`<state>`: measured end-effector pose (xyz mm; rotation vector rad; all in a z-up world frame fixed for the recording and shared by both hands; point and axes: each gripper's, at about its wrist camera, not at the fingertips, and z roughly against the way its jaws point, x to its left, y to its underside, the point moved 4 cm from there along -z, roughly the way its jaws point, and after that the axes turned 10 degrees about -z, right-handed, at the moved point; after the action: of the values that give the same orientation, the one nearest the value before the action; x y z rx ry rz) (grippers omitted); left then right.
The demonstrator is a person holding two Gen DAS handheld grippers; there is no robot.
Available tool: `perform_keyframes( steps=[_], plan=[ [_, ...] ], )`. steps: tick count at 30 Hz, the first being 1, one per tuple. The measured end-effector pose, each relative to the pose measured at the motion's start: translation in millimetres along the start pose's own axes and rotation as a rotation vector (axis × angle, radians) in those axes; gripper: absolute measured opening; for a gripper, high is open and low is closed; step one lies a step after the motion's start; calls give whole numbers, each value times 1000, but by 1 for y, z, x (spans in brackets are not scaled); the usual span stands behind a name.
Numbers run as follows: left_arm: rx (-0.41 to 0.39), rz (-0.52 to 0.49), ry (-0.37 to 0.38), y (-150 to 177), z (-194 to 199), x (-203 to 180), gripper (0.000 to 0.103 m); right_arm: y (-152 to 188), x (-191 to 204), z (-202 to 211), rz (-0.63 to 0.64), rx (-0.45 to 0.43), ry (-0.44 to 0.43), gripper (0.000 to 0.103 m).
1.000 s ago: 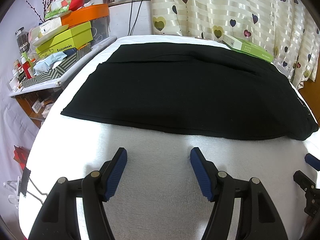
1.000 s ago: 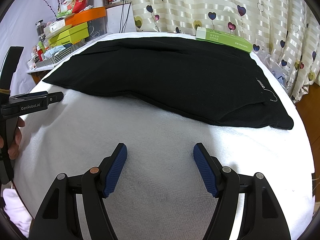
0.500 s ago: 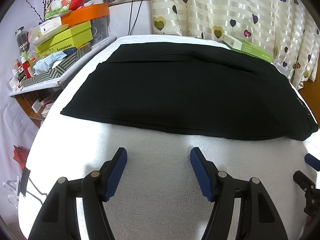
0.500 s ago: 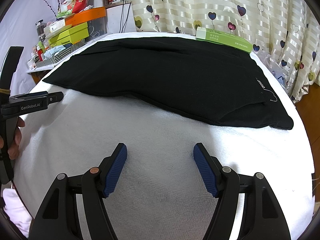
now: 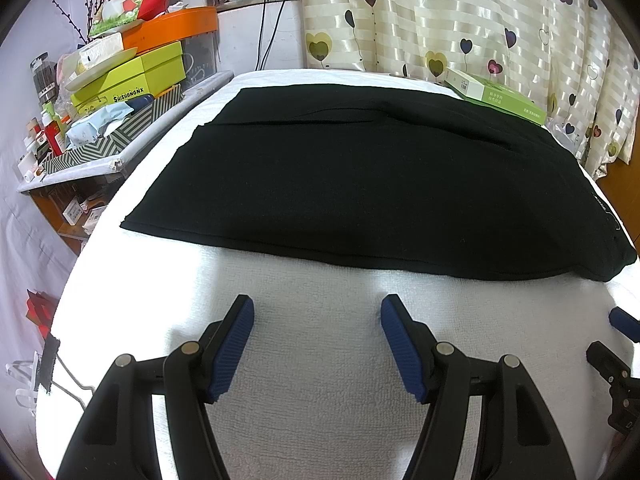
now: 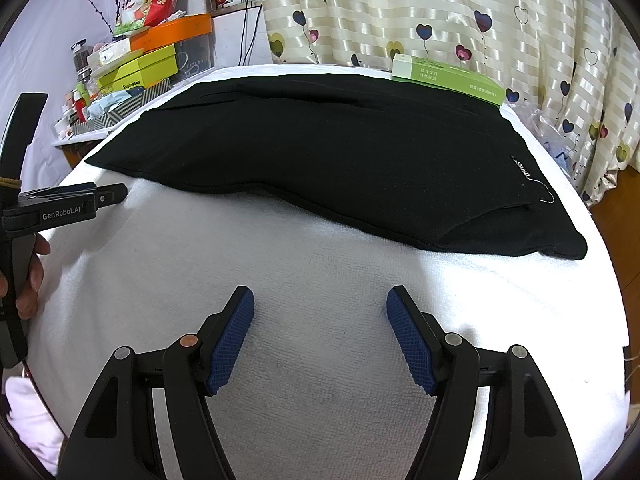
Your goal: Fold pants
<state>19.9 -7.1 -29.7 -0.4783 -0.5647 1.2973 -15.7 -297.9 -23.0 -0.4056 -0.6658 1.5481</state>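
Nothing moved, both tools splayed wide over white towel [image 5: 320, 360], black pants [image 5: 372, 184] flat, "GenRobot.AI" on left tool [image 6: 60, 212].

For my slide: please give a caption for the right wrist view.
Open right gripper above white towel, facing flat black pants.

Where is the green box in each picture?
Left wrist view: the green box sits upper right, at the far edge of the black pants.
Right wrist view: the green box sits upper middle-right, behind the pants.
Shared landmark: the heart curtain right behind the box.
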Motion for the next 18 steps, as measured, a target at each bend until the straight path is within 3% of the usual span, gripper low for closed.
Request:
perform_keyframes(
  steps=[18],
  plan=[
    [0,0,0,0,0,0,69,1,1,-1,1,0,1,69]
  ],
)
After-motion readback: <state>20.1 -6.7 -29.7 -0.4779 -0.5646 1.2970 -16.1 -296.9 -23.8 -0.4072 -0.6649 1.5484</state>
